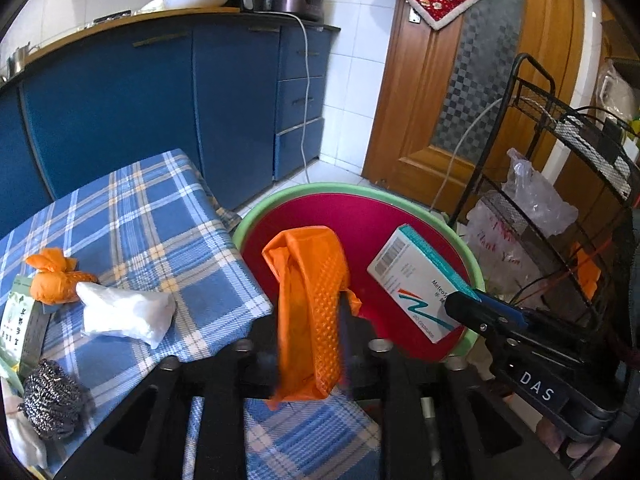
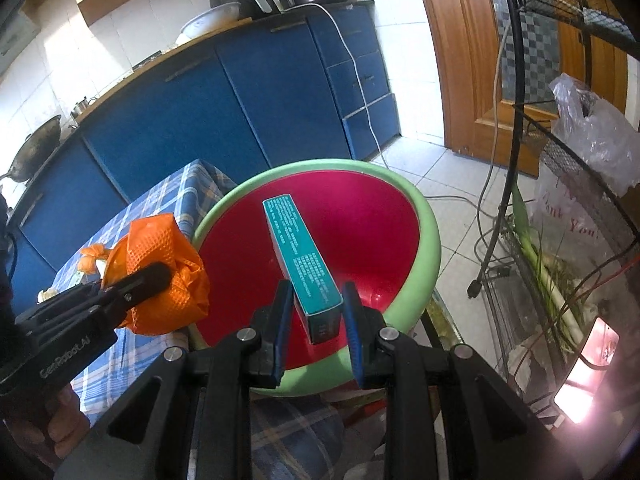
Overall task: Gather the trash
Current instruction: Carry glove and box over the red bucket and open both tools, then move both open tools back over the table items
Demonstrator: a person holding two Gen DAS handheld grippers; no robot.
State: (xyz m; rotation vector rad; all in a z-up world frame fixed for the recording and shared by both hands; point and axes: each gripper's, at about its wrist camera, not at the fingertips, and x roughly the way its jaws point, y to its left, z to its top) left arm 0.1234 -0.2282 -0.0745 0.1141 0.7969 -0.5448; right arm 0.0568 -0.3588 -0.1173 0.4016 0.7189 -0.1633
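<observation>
My left gripper (image 1: 310,344) pinched the orange glove (image 1: 310,300) over the basin's rim (image 1: 280,194); my right gripper (image 2: 316,312) clamped the medicine box (image 2: 302,256) above it. Only the left view showed 1 white wad (image 1: 128,314) on the table's (image 1: 132,216) near edge.

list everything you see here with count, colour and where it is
basin: 1, green rim, red inside, beside the table
medicine box: 1, white and teal, over the basin in the right claw
orange glove: 1, in the left claw at the basin's edge
knotted orange piece: 1, on the table
crumpled white bag: 1, on the table
steel scourer: 1, grey, table's near edge
checked tablecloth: 1, blue and white
wire rack: 1, black, right of the basin
cabinets: blue, behind
left claw: shut on the glove
right claw: around the box
</observation>
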